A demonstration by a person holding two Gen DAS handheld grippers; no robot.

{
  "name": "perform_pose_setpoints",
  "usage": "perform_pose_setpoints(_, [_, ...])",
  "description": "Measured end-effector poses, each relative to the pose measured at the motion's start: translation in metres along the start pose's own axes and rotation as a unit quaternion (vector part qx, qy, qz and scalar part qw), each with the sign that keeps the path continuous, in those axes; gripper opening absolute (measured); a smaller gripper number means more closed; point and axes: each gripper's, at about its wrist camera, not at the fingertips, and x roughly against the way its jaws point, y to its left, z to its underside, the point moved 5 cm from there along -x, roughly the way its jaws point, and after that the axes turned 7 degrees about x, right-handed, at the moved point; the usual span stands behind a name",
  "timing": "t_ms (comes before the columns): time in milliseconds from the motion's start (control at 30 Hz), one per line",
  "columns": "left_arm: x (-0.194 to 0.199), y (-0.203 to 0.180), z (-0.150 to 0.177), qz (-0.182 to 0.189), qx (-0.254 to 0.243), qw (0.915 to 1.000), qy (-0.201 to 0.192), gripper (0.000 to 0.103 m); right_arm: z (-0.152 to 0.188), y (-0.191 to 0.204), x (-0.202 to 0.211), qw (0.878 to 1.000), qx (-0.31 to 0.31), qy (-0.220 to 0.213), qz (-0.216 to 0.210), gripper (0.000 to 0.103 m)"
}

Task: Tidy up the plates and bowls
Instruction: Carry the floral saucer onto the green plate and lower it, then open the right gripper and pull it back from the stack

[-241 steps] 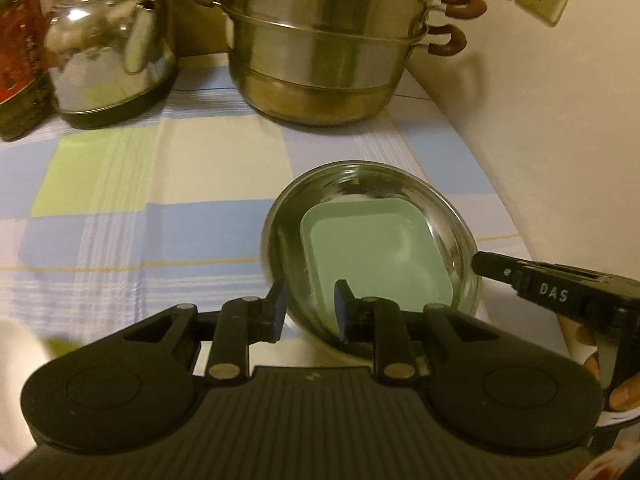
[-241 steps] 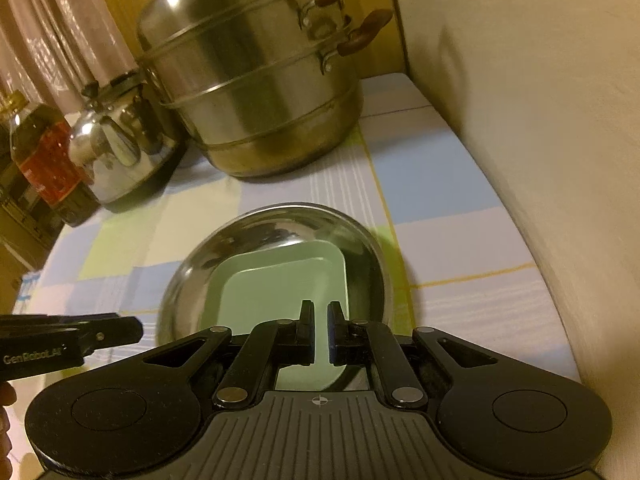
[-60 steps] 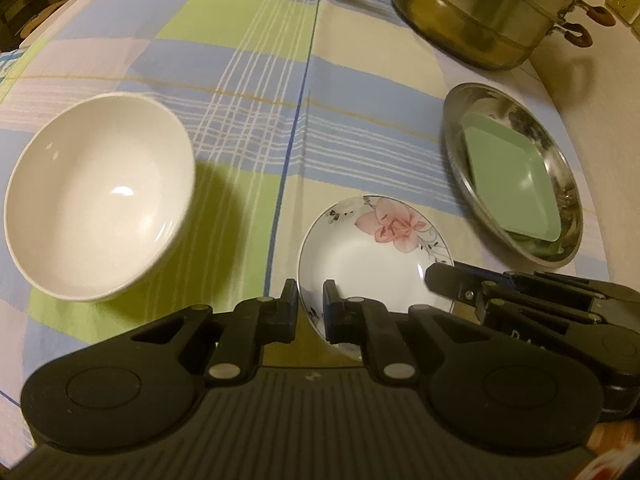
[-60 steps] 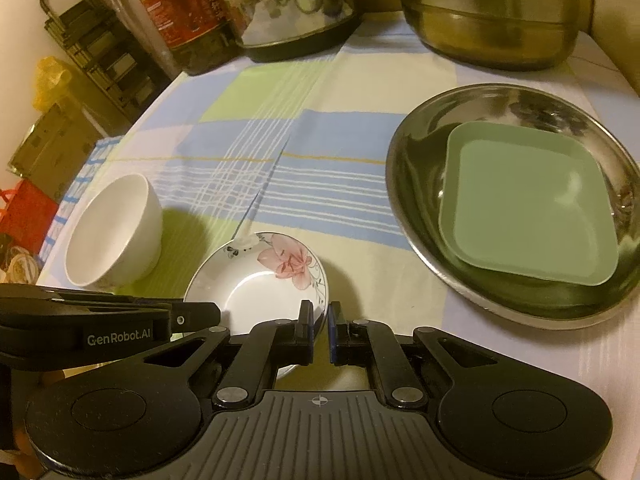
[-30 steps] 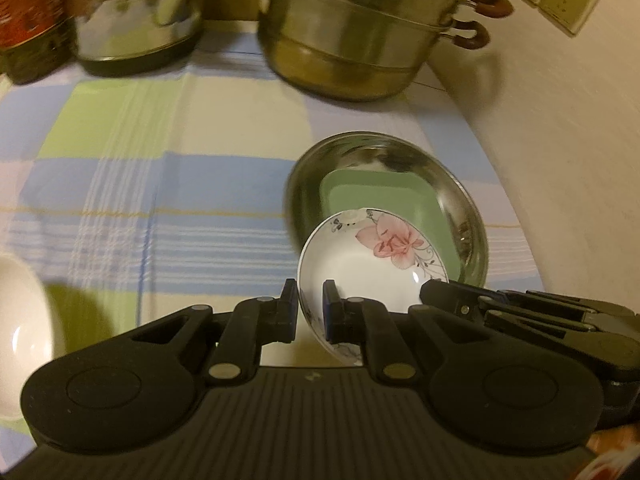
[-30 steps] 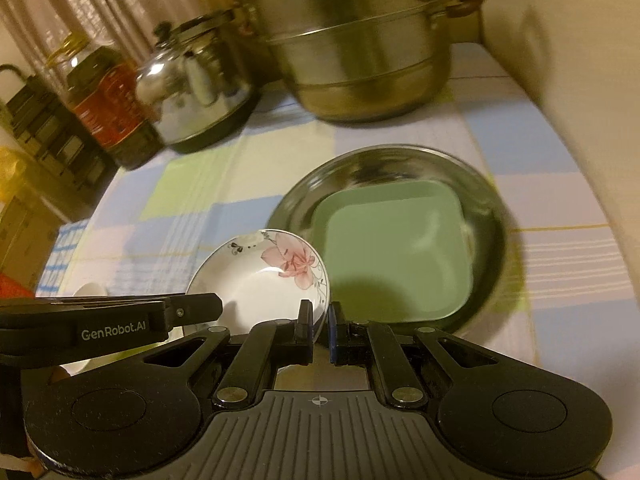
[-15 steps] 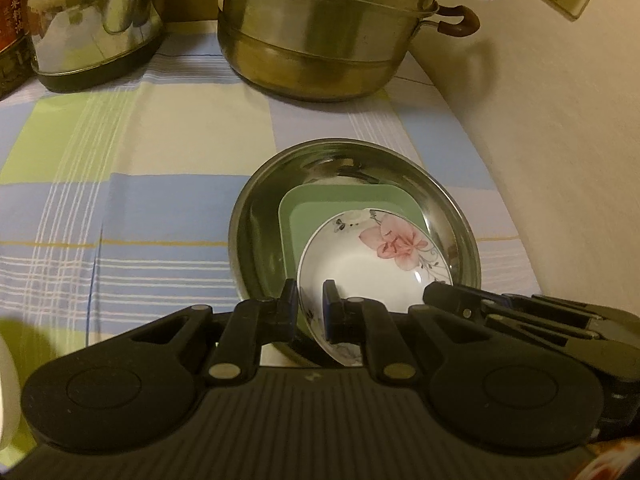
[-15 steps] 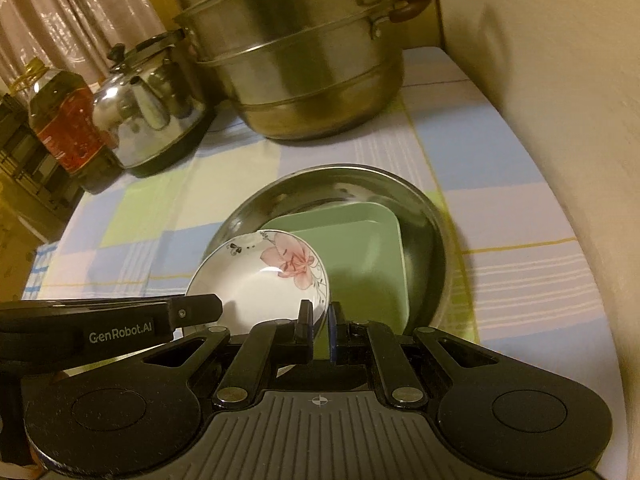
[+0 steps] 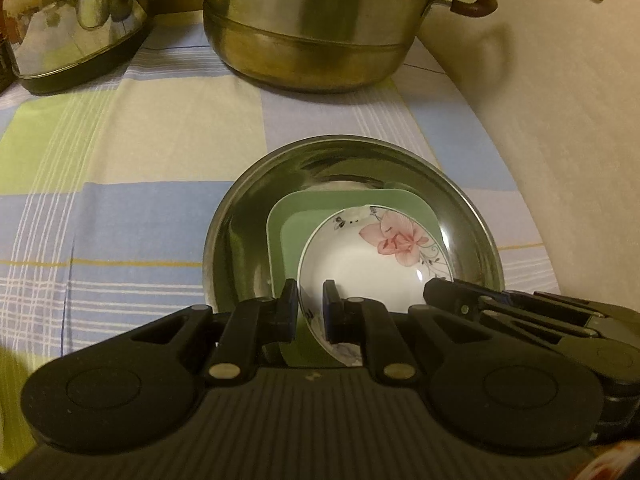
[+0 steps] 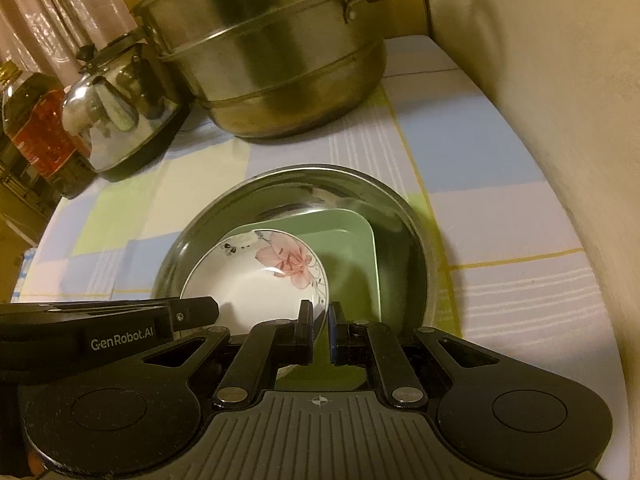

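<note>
While both sets of jaws pinch its near rim, one floral dish hangs tilted just ahead of them: the left gripper clamps its left edge, the right gripper its right edge. Directly beyond the jaws sits one square green plate inside one round steel basin on the checked table. Farther ahead stand one stacked steamer pot and one kettle; one oil bottle shows at the far left.

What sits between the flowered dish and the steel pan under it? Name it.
A green square plate lies between the flowered dish and the steel pan, clear in both wrist views.
</note>
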Motion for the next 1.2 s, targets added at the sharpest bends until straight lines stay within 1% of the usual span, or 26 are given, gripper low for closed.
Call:
perform_pose_setpoints(367, [-0.019,-0.001,-0.003,-0.005,0.0,0.9999,0.015,0.011,-0.001,-0.007,-0.016,1.0,-0.002,0.013,0.003,0.007])
perform_pose_setpoints(700, [-0.024,-0.001,-0.005,-0.003,-0.003,0.9998,0.017,0.011,-0.004,-0.007,-0.018,1.0,0.0,0.009,0.007,0.007])
perform_pose_setpoints(833, [-0.024,0.001,-0.005,0.0,0.0,0.9998,0.017,0.012,-0.004,-0.005,-0.019,1.0,0.01,0.01,0.015,0.007])
perform_pose_setpoints(900, [-0.023,0.001,-0.006,0.0,-0.001,0.9999,0.016,0.012,-0.005,-0.004,-0.018,1.0,0.013,0.007,0.019,0.008])
perform_pose_setpoints(967, [-0.019,0.002,-0.007,0.005,0.003,0.9999,0.013,0.012,-0.006,-0.004,-0.011,0.999,0.019,-0.009,0.026,0.009])
perform_pose_setpoints(1000, [-0.017,0.002,-0.008,0.008,0.004,0.9999,0.012,0.013,-0.006,-0.004,-0.011,0.999,0.019,-0.009,0.026,0.009])
perform_pose_setpoints(1033, [-0.014,0.002,-0.009,0.01,0.004,0.9999,0.01,0.013,-0.006,-0.004,-0.008,0.999,0.019,-0.013,0.025,0.01])
perform_pose_setpoints(1100, [-0.006,0.002,-0.011,0.015,0.003,0.9999,0.001,0.013,-0.007,-0.003,-0.002,0.999,0.019,-0.015,0.025,0.018])
perform_pose_setpoints(1133, [0.0,0.001,-0.011,0.018,0.0,0.9998,-0.004,0.013,-0.008,-0.002,0.006,0.999,0.02,-0.023,0.025,0.03])
perform_pose_setpoints(1167, [0.006,0.0,-0.011,0.02,-0.004,0.9997,-0.01,0.013,-0.008,-0.002,0.006,0.999,0.02,-0.023,0.025,0.043])
perform_pose_setpoints(1200, [0.012,0.0,-0.011,0.021,-0.008,0.9996,-0.015,0.013,-0.008,-0.001,0.011,0.999,0.019,-0.029,0.025,0.048])
